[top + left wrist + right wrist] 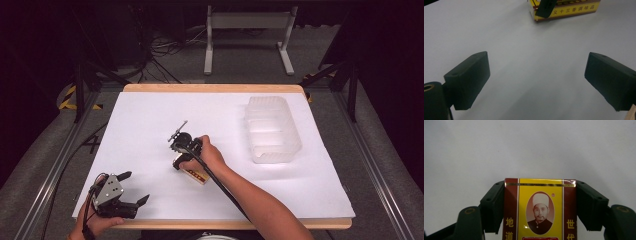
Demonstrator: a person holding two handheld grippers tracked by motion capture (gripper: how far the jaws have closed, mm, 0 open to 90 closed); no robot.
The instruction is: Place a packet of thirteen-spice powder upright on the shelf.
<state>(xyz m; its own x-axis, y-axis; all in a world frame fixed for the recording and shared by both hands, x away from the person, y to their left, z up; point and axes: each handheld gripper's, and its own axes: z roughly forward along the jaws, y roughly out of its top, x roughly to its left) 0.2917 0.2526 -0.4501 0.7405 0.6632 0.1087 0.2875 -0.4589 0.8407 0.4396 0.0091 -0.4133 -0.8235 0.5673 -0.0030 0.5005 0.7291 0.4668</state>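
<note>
- High view: a white-covered table (150, 115) in a dark room. A clear plastic tub (272, 129) sits at two o'clock; the right gripper (181, 161) clamps a yellow box (196, 175) near centre.
- Left gripper view: the left gripper (536, 80) gapes wide, holding nothing; the box lies at one o'clock.
- Right gripper view: pads (492, 207) press the box's long sides. It looks light, stiff, glossy, perhaps slippery.
</note>
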